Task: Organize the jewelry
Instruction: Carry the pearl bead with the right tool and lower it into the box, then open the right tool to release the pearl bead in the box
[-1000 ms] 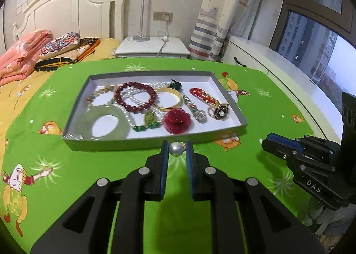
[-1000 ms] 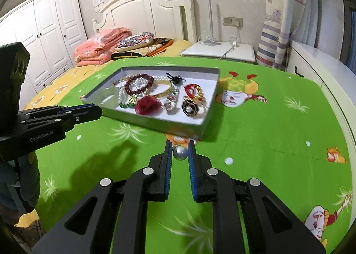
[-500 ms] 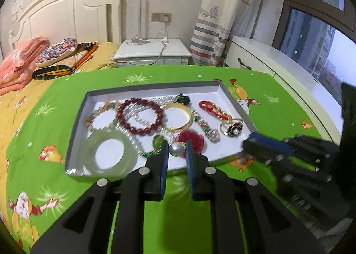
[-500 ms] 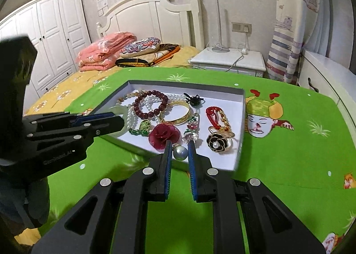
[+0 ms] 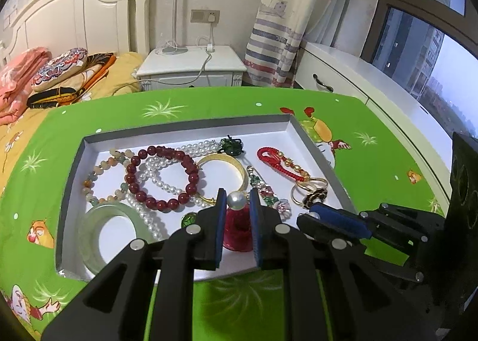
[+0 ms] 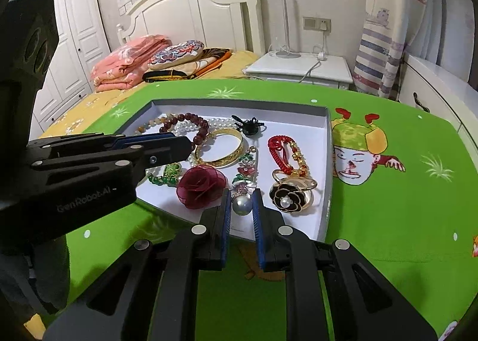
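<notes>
A worktop (image 5: 373, 167) under a bright green cartoon cloth fills the foreground of a bedroom. Behind it stand a bed (image 6: 191, 15) with a white headboard, folded bedding (image 6: 128, 55), a white nightstand (image 5: 191, 64), a striped curtain (image 5: 277, 36) and a window (image 5: 433, 51); a white wardrobe (image 6: 77, 42) shows in the right wrist view.

On the cloth lies a shallow tray (image 5: 71, 179) with grey walls and a white floor, full of jewelry: a dark red bead bracelet (image 5: 162, 179), a pearl strand (image 5: 167, 185), a pale green bangle (image 5: 98, 236), a gold bangle (image 6: 219, 146), a red cord charm (image 6: 283, 151), a black flower ring (image 6: 291, 196) and a red fabric rose (image 6: 201, 184).

The left tool (image 5: 236, 202) is over the tray's near part, its blue pads drawn in and pinching a pearl (image 5: 236, 200) just above the rose.

The right tool (image 6: 241, 206) is over the tray's near edge, its pads likewise narrowed onto a grey pearl (image 6: 242, 206), close to the ring and a jewelled pin (image 6: 246, 172). Whether either pearl touches the tray floor I cannot tell.
</notes>
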`<state>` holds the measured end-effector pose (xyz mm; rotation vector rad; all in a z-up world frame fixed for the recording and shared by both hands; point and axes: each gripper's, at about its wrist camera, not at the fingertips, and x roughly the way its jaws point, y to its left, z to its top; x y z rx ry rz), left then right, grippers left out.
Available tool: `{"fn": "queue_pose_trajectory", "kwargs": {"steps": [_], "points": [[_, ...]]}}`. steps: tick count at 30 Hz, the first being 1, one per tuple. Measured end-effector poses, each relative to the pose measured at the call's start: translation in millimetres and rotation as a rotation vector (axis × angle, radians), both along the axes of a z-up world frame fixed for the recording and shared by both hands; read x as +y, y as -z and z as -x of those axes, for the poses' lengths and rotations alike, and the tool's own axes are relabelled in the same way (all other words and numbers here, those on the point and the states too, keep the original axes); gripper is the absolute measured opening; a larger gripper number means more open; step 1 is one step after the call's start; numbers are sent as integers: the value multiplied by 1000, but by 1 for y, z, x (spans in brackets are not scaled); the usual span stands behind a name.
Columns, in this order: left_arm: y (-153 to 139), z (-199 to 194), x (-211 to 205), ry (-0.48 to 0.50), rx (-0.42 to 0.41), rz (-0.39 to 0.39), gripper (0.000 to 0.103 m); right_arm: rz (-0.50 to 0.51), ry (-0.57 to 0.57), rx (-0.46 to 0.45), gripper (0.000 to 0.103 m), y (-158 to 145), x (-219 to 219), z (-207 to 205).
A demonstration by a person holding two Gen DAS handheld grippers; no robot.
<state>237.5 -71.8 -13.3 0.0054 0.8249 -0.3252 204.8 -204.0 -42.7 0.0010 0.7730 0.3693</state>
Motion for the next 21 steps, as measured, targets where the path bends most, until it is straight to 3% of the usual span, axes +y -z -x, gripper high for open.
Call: {"fn": "queue_pose_trajectory", "kwargs": {"steps": [17,20,21], "points": [[18,-13,2,-37,20,-43,17,6,12,23,17,6,3,-7],[18,-12,4,-52,16,-58,33,8,19,27,22,7,2,-8],[18,-11,5,-60,11,-62,43,8,23,28,26,7,2,-9]]}}
